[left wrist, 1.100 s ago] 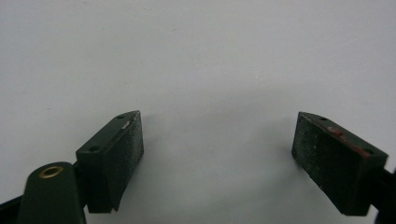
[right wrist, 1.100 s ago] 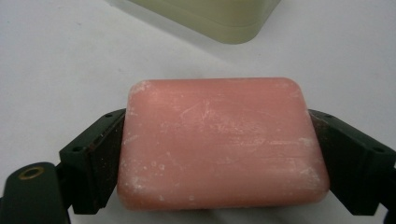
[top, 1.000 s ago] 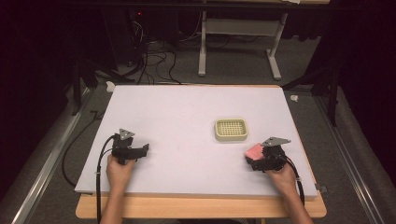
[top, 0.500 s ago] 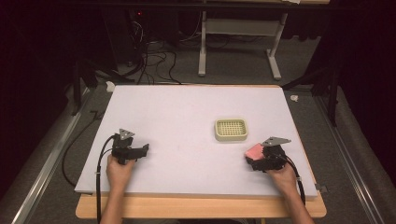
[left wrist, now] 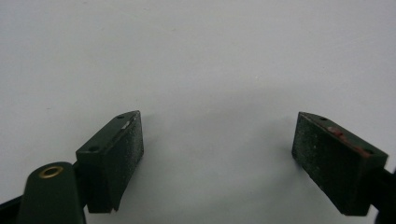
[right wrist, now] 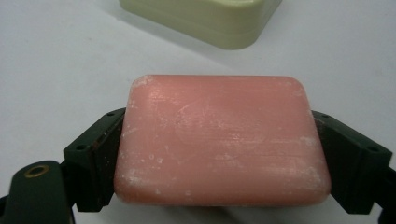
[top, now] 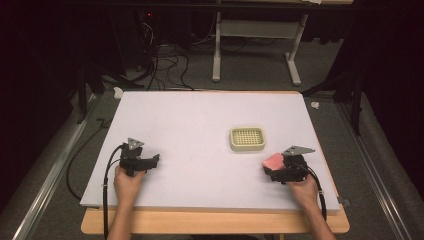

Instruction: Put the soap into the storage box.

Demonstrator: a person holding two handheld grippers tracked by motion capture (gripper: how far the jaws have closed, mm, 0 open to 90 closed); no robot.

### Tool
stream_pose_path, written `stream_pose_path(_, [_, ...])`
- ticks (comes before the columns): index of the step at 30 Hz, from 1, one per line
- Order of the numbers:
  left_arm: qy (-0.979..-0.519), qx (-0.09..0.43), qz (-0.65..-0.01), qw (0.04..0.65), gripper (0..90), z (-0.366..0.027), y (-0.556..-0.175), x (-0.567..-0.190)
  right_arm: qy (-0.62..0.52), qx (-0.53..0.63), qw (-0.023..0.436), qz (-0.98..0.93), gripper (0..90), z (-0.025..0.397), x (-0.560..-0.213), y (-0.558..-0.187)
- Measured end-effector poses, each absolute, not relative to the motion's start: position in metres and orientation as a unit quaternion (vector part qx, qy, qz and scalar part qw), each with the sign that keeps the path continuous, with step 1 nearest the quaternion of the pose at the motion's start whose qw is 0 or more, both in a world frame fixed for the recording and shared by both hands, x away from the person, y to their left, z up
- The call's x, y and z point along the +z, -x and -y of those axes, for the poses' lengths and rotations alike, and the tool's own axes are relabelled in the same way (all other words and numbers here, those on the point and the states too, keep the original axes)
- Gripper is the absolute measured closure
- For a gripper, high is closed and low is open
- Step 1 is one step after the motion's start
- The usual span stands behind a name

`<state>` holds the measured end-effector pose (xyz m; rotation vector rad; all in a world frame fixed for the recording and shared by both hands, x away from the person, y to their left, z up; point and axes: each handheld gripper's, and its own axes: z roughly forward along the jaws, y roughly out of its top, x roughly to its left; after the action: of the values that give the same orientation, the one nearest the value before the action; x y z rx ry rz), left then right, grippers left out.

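A pale lilac-white surface (top: 200, 125) with a wooden front edge fills the middle of the frame, brightly lit against a dark room. Beyond it, at top centre, stands a white metal table frame (top: 255, 50) on grey carpeted floor (top: 170, 80), with tangled black cables (top: 165, 60) at upper left.

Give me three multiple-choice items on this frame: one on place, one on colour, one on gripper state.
1. Where does the soap dish sit on the table?
A. right of centre
B. far left corner
C. at the near edge

2. What colour is the soap bar?
A. blue
B. pink
C. white

3. How is the left gripper?
A. shut on the soap bar
B. shut on nothing
C. open with nothing in it

Key: 1 A, the high view shows it beyond the right gripper. 2 B, plainly pink between the right gripper's jaws. 3 C, its jaws stand wide apart over bare table.
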<state>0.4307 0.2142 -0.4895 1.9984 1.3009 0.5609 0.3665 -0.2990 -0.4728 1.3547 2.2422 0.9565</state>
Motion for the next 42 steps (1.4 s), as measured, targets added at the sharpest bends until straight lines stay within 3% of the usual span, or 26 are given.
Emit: stream_pose_path(42, [-0.768,0.214,-0.499,0.339,17.2,-0.214,-0.431,-0.489,-0.474,0.413,0.138,-0.765,13.6,0.276,-0.428,-0.368])
